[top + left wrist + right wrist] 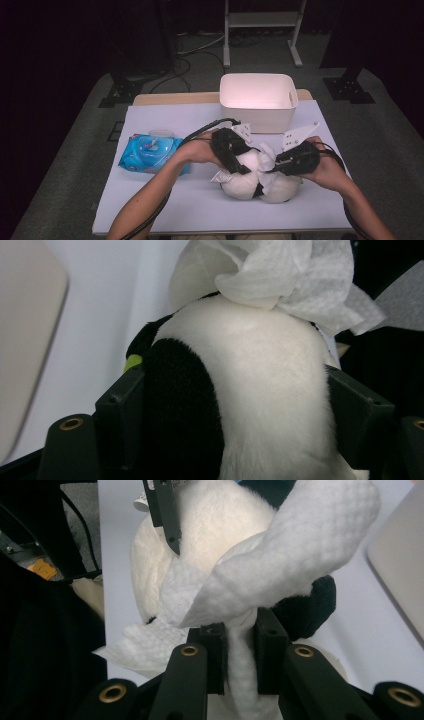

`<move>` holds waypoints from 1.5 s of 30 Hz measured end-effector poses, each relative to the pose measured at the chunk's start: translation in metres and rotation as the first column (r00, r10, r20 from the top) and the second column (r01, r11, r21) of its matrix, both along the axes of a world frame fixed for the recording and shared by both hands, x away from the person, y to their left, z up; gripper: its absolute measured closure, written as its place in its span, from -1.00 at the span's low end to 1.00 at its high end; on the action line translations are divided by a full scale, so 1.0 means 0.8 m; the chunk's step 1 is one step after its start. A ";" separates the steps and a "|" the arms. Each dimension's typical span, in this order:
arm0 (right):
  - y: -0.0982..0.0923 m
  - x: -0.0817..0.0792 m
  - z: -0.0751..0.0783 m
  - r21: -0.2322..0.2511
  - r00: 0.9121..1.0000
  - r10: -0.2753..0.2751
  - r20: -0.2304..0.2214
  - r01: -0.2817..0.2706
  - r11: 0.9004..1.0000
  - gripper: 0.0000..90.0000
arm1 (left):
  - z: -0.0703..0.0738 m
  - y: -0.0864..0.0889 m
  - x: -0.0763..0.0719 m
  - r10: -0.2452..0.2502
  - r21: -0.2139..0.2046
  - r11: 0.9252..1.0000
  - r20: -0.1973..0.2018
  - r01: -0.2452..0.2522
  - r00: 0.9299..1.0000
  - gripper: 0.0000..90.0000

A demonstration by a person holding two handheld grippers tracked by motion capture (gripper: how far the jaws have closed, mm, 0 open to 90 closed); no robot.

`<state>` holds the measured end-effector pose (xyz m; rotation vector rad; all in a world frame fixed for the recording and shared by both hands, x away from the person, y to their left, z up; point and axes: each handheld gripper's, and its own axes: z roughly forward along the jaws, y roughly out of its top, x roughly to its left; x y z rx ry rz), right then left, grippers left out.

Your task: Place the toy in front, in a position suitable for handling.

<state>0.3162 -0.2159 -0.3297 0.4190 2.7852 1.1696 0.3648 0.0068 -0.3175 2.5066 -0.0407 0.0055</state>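
Both grippers are working over the plush panda (250, 182) lying near the table's (150, 210) front edge: the left gripper (235, 405) is clamping its jaws on the panda's body, while the right gripper (240, 655) is pinching a white wipe (280, 565) against it.

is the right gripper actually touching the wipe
Touching. The right gripper view shows the right gripper with both jaws pinching a twisted strand of the white wipe over the plush panda.

left claw (243, 161) clamped, right claw (274, 162) pinched
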 end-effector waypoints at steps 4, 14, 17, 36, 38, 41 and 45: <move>0.008 0.007 -0.005 -0.010 1.000 0.013 -0.023 -0.014 1.000 0.74 | -0.007 0.005 0.000 -0.001 0.010 1.000 0.001 0.001 1.000 -0.53; 0.032 0.015 0.005 -0.051 0.998 0.057 -0.009 -0.058 0.997 0.74 | -0.022 0.027 -0.024 0.011 -0.049 0.999 0.013 -0.010 1.000 -0.56; 0.026 0.025 0.006 -0.083 1.000 0.019 -0.012 -0.020 0.996 0.74 | -0.022 0.029 -0.030 0.013 -0.059 0.998 0.028 -0.011 1.000 -0.58; 0.020 0.000 -0.014 -0.081 0.996 0.035 -0.076 -0.041 0.996 0.76 | -0.012 0.050 -0.035 0.061 -0.096 0.993 -0.011 -0.061 0.998 -0.76; 0.020 -0.003 -0.015 -0.082 0.997 0.036 -0.073 -0.042 0.996 0.76 | -0.015 0.051 -0.036 0.061 -0.100 0.993 -0.017 -0.062 0.998 -0.76; 0.020 -0.008 -0.015 -0.090 0.997 0.042 -0.066 -0.048 0.995 0.76 | -0.023 0.052 -0.037 0.057 -0.117 0.991 -0.032 -0.060 0.998 -0.71; 0.025 -0.015 -0.013 -0.111 0.996 0.066 -0.055 -0.072 0.991 0.75 | -0.039 0.051 -0.043 0.026 -0.154 0.987 -0.056 -0.034 0.998 -0.67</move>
